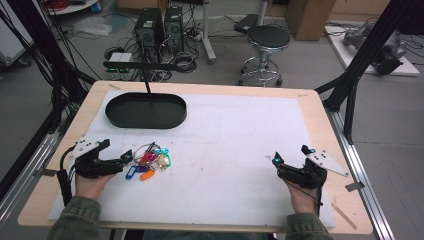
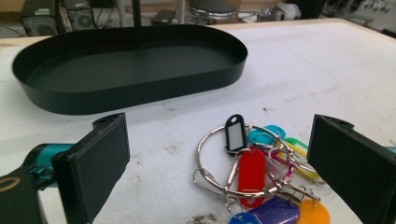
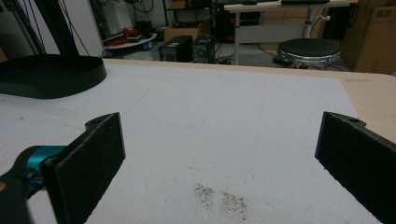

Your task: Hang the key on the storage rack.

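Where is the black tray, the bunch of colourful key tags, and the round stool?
black tray [image 1: 145, 111], high view, on its inside floor.
key tags [image 2: 251, 172], left gripper view, on the red tag.
stool [image 1: 269, 37], high view, on its seat.

You're working in a lab: computer towers [image 1: 159, 27] and tangled cables [image 1: 182, 61] crowd the floor beyond your bench [image 1: 320, 107], beside a stool [image 1: 265, 47] and black frame struts [image 1: 367, 47].

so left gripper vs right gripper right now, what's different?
The left gripper sits at the bunch of coloured key tags, which lies between its jaws in the left gripper view; the right gripper has bare white mat ahead. The left is nearer the black oval tray; the right is across the table. Both are open, hand-held, holding nothing.
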`<state>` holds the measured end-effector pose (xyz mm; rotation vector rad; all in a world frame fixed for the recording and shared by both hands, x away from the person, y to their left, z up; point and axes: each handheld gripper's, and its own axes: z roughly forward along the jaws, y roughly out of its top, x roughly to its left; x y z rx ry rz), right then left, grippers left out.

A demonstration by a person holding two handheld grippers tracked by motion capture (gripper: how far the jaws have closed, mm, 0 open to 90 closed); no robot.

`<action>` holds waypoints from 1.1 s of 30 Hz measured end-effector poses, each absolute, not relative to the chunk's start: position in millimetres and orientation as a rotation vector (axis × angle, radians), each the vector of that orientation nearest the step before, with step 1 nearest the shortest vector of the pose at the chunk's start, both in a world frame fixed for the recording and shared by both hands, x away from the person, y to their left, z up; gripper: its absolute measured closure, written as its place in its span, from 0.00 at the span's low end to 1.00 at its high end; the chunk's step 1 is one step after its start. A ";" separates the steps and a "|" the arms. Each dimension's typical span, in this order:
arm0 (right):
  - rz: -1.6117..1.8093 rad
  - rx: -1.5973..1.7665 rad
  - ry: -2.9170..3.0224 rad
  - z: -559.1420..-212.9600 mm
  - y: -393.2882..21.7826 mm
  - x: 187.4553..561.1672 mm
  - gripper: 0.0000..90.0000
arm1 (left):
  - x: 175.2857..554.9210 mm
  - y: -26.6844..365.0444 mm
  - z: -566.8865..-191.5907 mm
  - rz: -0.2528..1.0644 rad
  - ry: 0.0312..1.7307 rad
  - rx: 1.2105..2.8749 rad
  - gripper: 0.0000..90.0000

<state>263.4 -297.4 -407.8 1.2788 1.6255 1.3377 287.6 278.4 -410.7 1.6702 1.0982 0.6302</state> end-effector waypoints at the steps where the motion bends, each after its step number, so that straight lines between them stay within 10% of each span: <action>1: 1.339 1.282 1.626 -407.9 -297.2 263.3 0.01 | 287.6 278.4 -410.7 0.630 1.098 1.670 0.07; 33: 1.317 1.269 1.653 -409.6 -296.7 264.2 0.01 | 315.2 236.6 -422.8 0.436 1.035 1.985 0.15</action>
